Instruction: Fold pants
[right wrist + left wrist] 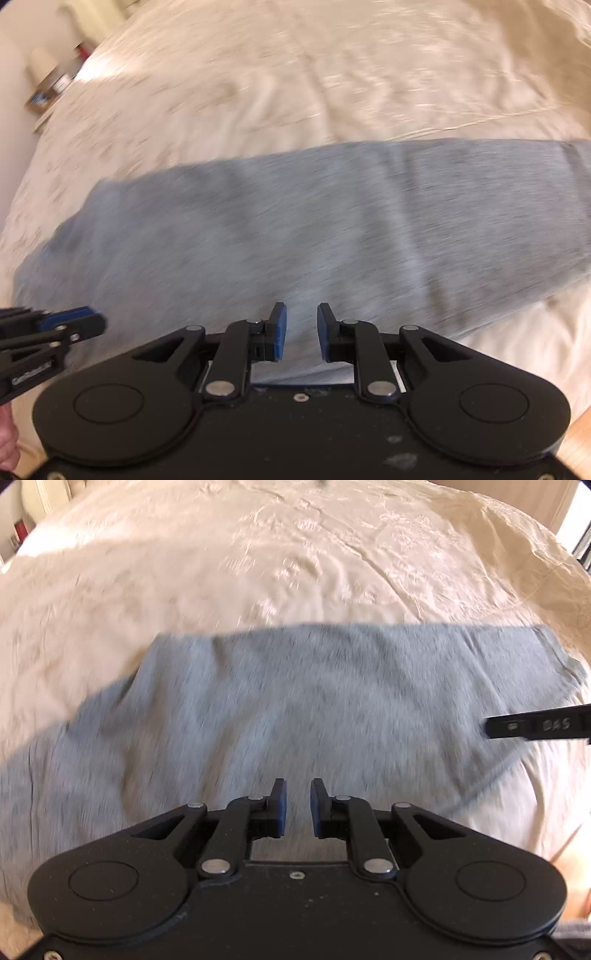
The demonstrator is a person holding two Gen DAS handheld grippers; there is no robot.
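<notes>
Grey pants (295, 701) lie flat across the cream bed (258, 554), spread for folding. My left gripper (297, 805) and right gripper (302, 328) hover over them, both parted, holding nothing.

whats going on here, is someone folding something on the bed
A person holds a two-finger gripper in each hand over a pair of grey knit pants spread flat on a cream embroidered bedspread. The left gripper and the right gripper both hover above the near side of the fabric, jaws open with nothing between them. Both views are motion-blurred.
</notes>
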